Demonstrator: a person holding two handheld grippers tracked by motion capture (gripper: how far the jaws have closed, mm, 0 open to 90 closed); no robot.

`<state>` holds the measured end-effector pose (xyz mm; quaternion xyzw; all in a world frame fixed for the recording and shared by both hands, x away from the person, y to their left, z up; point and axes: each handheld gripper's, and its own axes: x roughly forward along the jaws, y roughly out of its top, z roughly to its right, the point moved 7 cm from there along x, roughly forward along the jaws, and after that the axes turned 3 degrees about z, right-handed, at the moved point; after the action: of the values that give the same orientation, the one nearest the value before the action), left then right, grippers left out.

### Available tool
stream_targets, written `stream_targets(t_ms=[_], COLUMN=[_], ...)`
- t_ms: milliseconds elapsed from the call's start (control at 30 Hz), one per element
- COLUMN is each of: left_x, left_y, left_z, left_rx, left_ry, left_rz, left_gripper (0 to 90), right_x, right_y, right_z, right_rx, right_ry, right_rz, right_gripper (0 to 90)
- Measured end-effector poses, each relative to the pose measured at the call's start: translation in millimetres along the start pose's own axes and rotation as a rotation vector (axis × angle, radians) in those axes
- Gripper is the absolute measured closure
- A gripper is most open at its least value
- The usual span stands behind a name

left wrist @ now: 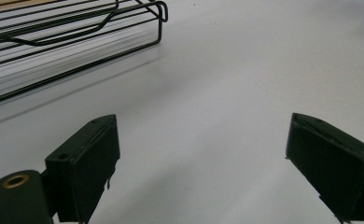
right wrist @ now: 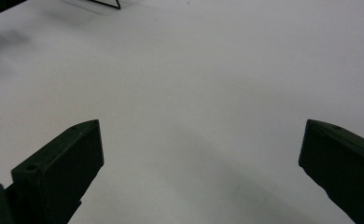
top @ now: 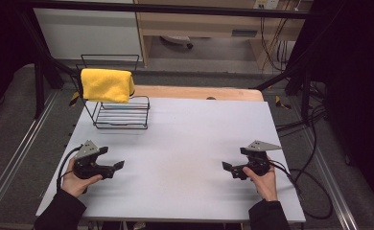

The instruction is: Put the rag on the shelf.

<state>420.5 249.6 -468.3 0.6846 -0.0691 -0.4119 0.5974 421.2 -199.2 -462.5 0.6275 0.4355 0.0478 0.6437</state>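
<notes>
While both claws rest apart:
Worktop: pale grey worktop [top: 185,143], bare through its middle.
Far-left corner: yellow cloth [top: 106,85] draped over black wire rack [top: 122,114].
Claws: left claw [top: 119,166] and right claw [top: 227,167] gape empty near the front edge.

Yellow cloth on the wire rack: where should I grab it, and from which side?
Grip the yellow cloth at its lower front edge, which hangs free over the wire rack's top rail. Come from the table side with the nearer left gripper, jaws open, pinching the draped layer.
</notes>
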Motion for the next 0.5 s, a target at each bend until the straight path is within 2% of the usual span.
stream_targets(t_ms=[167, 500], left_x=[-0.5, 0.0], left_y=[-2.4, -8.8], left_z=[-0.3, -0.9], left_rx=[0.014, 0.019], left_ry=[0.004, 0.002], left_rz=[-0.004, -0.015], left_gripper=[10.0, 9.9], right_x=[-6.3, -15.7], right_y=[-16.0, -33.8], right_z=[10.0, 14.6], right_rx=[0.014, 0.044], right_ry=[-0.017, -0.014], right_rz=[-0.008, -0.018], right_gripper=[0.4, 0.5])
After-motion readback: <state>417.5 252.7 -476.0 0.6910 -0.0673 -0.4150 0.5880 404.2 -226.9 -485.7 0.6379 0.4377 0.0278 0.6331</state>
